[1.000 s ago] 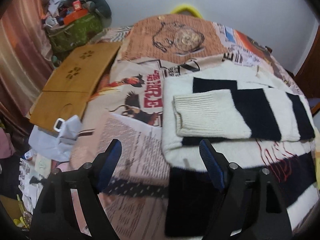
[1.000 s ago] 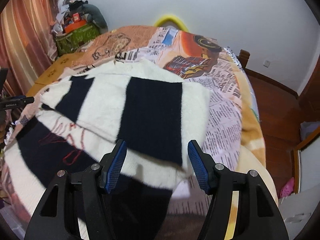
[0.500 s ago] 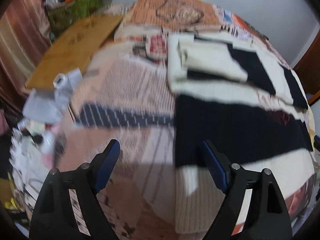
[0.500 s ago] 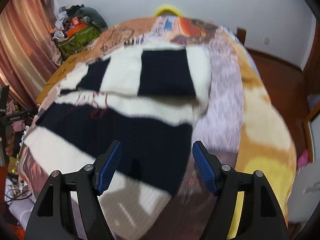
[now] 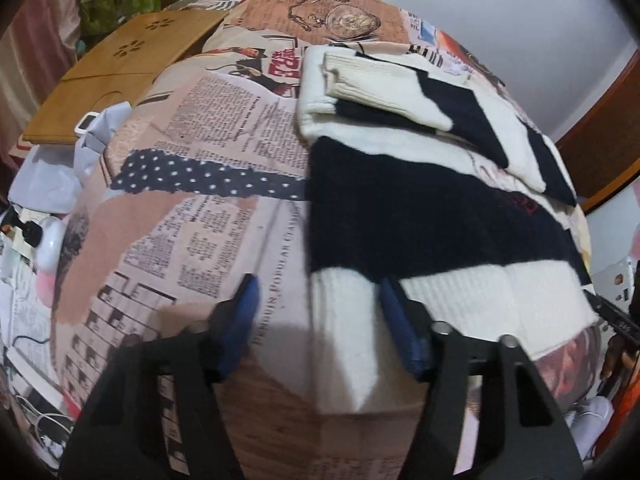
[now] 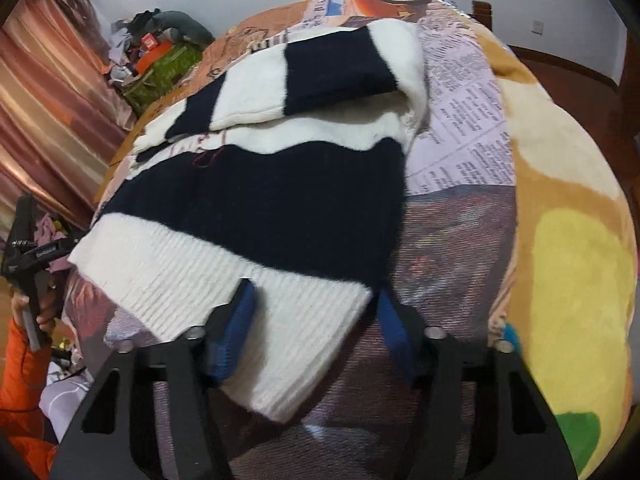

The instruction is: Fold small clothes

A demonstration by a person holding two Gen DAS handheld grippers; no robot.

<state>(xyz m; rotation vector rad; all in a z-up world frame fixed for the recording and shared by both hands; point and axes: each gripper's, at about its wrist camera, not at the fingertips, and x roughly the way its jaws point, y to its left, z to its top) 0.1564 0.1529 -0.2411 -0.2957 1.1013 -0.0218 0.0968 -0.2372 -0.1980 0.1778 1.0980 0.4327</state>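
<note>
A white and navy striped knit sweater (image 5: pixel 420 216) lies flat on the bed, its sleeves (image 5: pixel 384 88) folded across the chest. My left gripper (image 5: pixel 316 300) is open and straddles the hem's left corner, low over the ribbed white band. In the right wrist view the same sweater (image 6: pixel 272 200) lies ahead. My right gripper (image 6: pixel 314 304) is open over the hem's right corner (image 6: pixel 320 312), its left finger resting on the ribbed band.
The bed is covered by a newspaper-print blanket (image 5: pixel 200 200). A wooden lap desk (image 5: pixel 116 68) and a white bag (image 5: pixel 60 168) lie at the left. Clutter (image 6: pixel 160 52) stands by the curtain. The other hand-held gripper (image 6: pixel 32 248) shows at the left edge.
Both grippers pulled back from the folded sleeves toward the near edge and dropped to the sweater's hem corners. Both stay open.
</note>
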